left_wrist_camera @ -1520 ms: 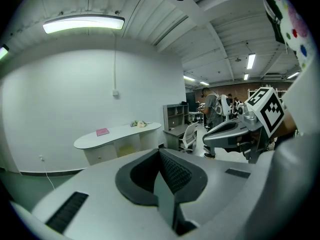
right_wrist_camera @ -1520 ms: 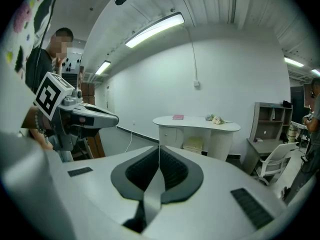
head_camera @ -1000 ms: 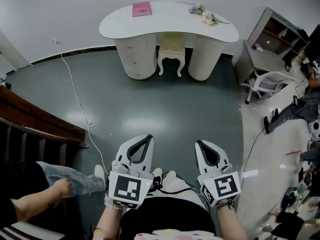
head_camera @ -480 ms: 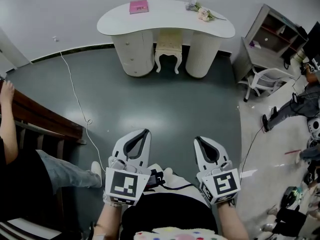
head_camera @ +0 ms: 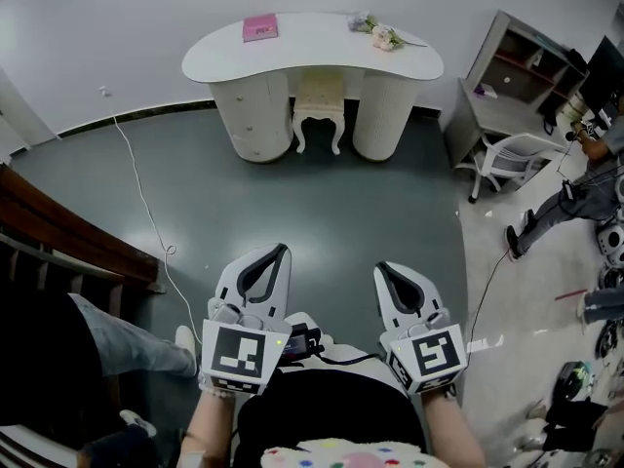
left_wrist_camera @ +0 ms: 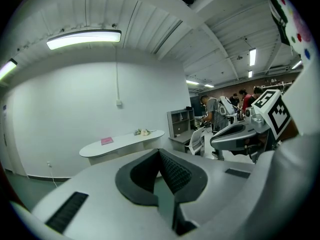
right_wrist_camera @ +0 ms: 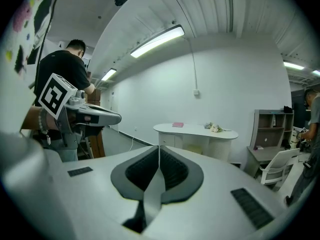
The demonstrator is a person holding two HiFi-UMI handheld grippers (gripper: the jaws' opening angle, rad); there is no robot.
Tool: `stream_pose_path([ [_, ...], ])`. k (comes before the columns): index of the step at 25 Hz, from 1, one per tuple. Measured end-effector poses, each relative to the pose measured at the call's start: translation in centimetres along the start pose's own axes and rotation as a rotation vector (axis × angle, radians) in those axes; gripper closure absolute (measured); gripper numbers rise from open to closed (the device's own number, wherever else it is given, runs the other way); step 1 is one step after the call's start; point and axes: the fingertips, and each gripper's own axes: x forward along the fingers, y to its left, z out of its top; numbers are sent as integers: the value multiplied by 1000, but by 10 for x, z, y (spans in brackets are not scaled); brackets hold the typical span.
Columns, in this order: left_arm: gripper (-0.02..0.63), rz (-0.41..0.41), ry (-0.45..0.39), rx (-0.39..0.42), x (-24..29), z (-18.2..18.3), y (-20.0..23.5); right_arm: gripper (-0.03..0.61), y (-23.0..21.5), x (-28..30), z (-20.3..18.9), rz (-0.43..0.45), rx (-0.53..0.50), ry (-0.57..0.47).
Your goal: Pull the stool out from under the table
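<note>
A cream stool (head_camera: 319, 103) with curved legs stands tucked in the knee gap of a white kidney-shaped table (head_camera: 312, 42) at the far wall. The same table (right_wrist_camera: 196, 130) shows small in the right gripper view, and the table (left_wrist_camera: 121, 143) also in the left gripper view. My left gripper (head_camera: 282, 252) and right gripper (head_camera: 381, 269) hang side by side low in the head view, far short of the stool, over grey floor. Both are shut with nothing between the jaws.
A pink book (head_camera: 258, 28) and flowers (head_camera: 374, 34) lie on the table. A grey shelf unit (head_camera: 512, 81) and a white chair (head_camera: 509, 161) stand to the right. A white cable (head_camera: 146, 213) runs along the floor at left, beside a dark wooden railing (head_camera: 73, 237). People stand at both sides.
The table and stool have slid left and slightly down in the head view as I came a little nearer. The person's arm at the left railing has gone from sight.
</note>
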Motion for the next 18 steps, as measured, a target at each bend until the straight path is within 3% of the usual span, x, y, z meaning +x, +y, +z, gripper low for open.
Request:
stream_pose_path([
  [5, 597, 18, -10, -37, 3, 1, 3, 543, -7, -2, -2, -10, 1, 4],
  [18, 597, 26, -14, -7, 29, 2, 24, 543, -25, 17, -1, -33, 0, 2],
])
